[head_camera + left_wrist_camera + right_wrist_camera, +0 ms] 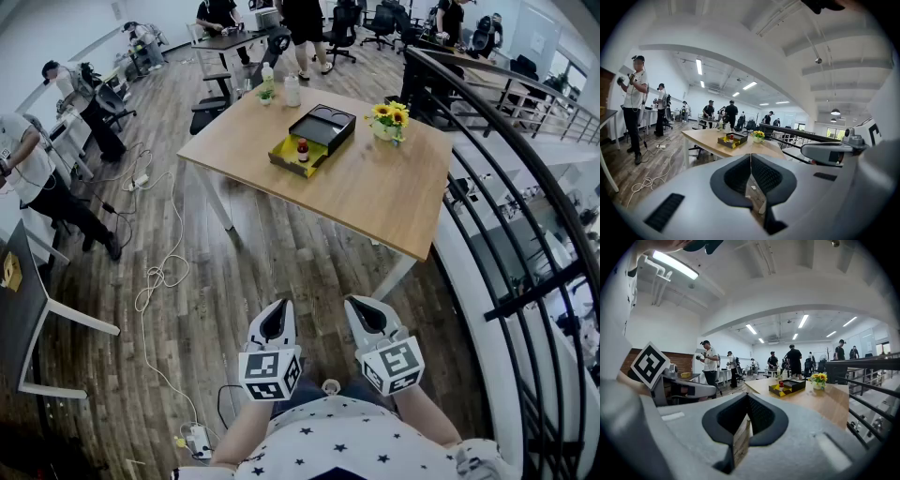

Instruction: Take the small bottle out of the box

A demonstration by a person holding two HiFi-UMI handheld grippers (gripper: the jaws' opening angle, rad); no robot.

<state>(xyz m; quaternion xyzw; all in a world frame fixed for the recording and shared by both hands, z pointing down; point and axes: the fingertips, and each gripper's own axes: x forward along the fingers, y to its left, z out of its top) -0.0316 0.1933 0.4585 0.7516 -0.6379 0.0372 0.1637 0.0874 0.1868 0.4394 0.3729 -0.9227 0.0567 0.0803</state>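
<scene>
Both jaw pairs are pressed together and hold nothing: left gripper [277, 314] and right gripper [364, 314], low by our waist. We judge the risk is reaching in closed and tipping the small bottle [302, 148], or clipping the flowers [389, 116]. The bottle stands upright in the box [284, 159] on the table [375, 197], well apart from both grippers, straight ahead.

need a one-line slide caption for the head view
Left gripper and right gripper, both shut and empty, held short of the wooden table where the small bottle stands in the box.
</scene>
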